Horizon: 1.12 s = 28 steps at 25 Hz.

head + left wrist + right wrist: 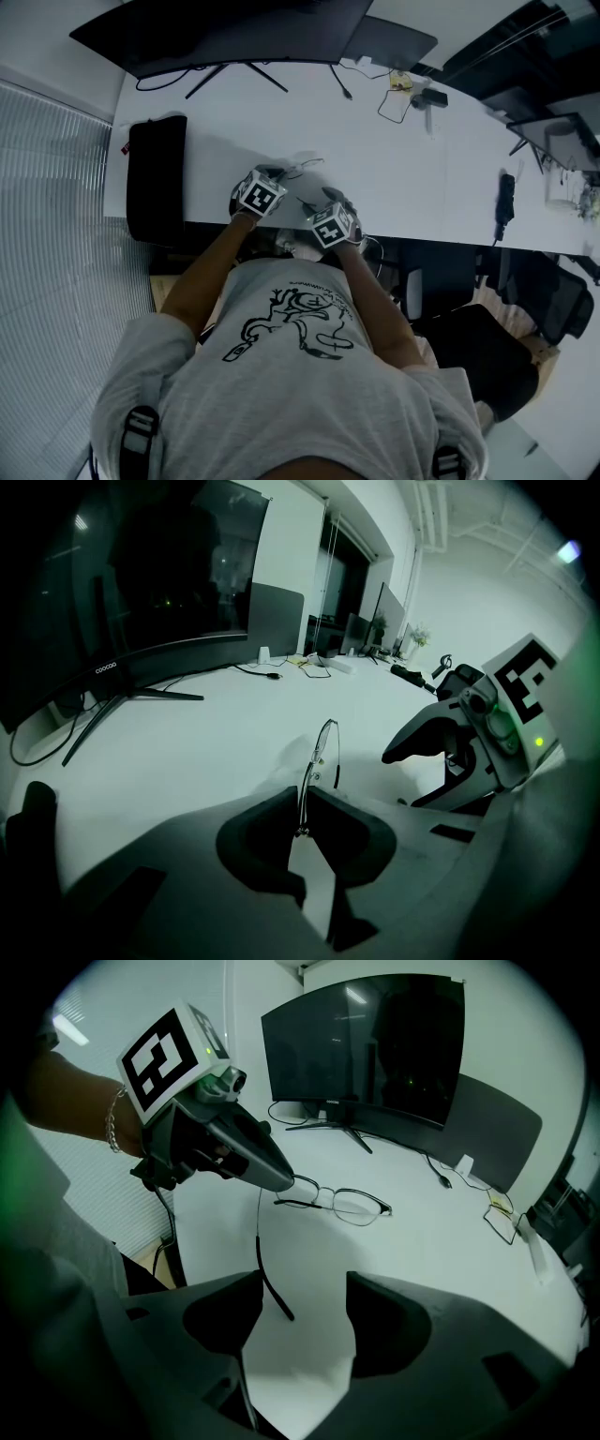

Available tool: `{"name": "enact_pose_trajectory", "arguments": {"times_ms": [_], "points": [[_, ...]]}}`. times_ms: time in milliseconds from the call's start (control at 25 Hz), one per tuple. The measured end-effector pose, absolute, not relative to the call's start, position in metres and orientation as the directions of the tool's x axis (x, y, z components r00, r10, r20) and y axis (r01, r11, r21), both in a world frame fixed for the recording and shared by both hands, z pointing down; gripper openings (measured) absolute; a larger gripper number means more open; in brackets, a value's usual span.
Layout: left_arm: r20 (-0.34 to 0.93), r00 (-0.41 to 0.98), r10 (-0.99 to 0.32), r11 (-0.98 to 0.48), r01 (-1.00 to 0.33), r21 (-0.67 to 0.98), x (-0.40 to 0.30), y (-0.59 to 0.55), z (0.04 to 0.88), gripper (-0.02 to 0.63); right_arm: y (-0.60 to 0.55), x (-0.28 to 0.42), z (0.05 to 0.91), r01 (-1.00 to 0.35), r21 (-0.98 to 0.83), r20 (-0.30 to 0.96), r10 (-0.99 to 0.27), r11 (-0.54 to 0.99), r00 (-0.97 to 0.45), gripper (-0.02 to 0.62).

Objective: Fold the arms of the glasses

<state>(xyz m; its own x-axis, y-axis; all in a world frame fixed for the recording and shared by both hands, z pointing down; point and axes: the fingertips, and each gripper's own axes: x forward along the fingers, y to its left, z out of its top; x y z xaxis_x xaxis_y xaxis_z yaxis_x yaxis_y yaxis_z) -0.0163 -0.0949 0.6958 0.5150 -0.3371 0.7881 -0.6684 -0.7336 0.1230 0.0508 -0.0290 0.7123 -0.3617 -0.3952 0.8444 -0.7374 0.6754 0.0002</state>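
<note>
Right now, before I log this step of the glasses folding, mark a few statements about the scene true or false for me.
1. The left gripper is shut on the glasses. True.
2. One temple arm sticks out unfolded. True.
3. The right gripper is clamped on that temple arm. False: its jaws stand apart, and the arm's tip lies between them unpinched.
4. The monitor shows a lit screen. False: the screen is dark.
</note>
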Motion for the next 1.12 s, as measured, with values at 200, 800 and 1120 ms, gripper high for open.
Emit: {"name": "enact_pose_trajectory", "arguments": {"times_ms": [200,800,1120], "points": [[0.798,0.511,-0.321,-0.733,-0.668,0.132,-0.017,-0.089,0.697,0.046,-0.030,0.056,0.712,-0.746,0.007,0.846,-0.402,0.666,-0.351,0.285],[0.793,0.524,-0.310,-0.749,-0.648,0.136,-0.015,-0.082,0.693,0.046,-0.033,0.064,0.717,-0.762,0.022,0.852,-0.412,0.647,-0.324,0.285],[0.791,0.527,-0.309,-0.759,-0.639,0.129,-0.016,-0.079,0.693,0.044,-0.034,0.063,0.714,-0.768,0.015,0.849,-0.413,0.641,-0.328,0.284]]}}
